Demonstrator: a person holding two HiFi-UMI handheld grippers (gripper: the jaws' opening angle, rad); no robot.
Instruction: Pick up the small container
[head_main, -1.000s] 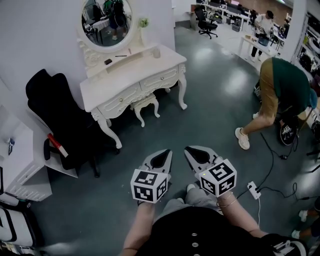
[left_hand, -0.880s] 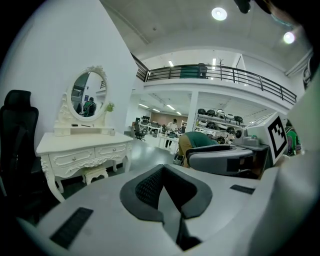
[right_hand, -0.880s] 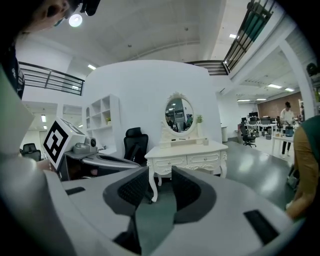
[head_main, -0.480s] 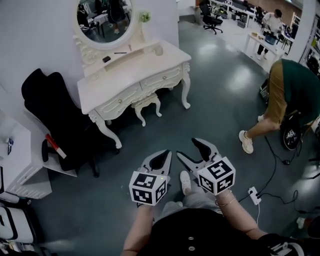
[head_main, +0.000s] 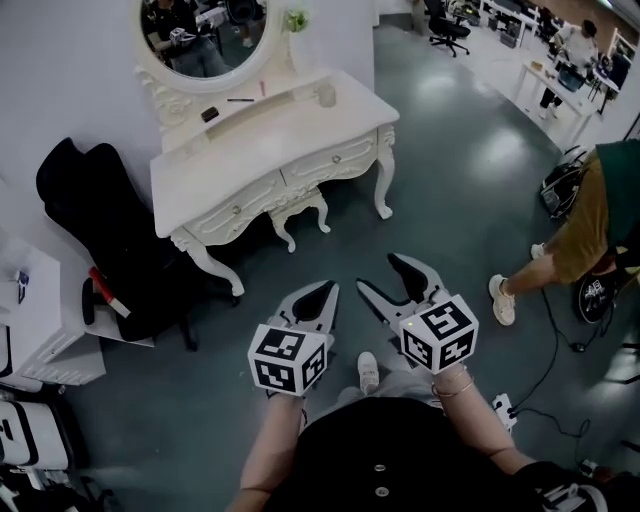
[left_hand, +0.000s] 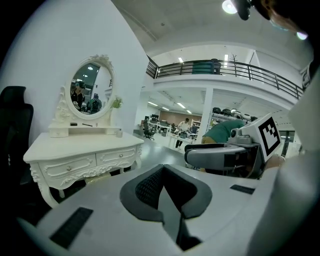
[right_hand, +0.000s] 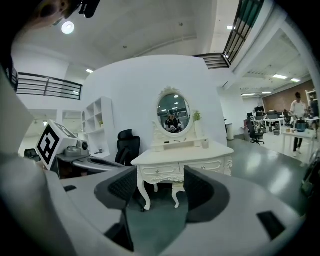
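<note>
Grippers side by side over the grey floor (head_main: 440, 150), held low and near the person's body. The left gripper (head_main: 322, 295) has its jaws pressed together, pads meeting with nothing between them, as the left gripper view confirms (left_hand: 162, 174). The right gripper (head_main: 380, 272) has its jaws spread wide and holds nothing; its own view (right_hand: 160, 187) looks straight through the gap at the white dressing table (right_hand: 180, 156). That dressing table (head_main: 270, 150) stands farther off and to the left, against the wall, with an oval mirror (head_main: 205, 40) on top. The small container (head_main: 326, 97) sits upright on the tabletop near its far right corner, well apart from both grippers; it shows pale and tiny at the table's right end in the right gripper view (right_hand: 205, 144). A stool (head_main: 295, 208) is tucked under the table. Left of it stands a black chair (head_main: 100, 220). At the far right, a person (head_main: 600, 210) bends over.
</note>
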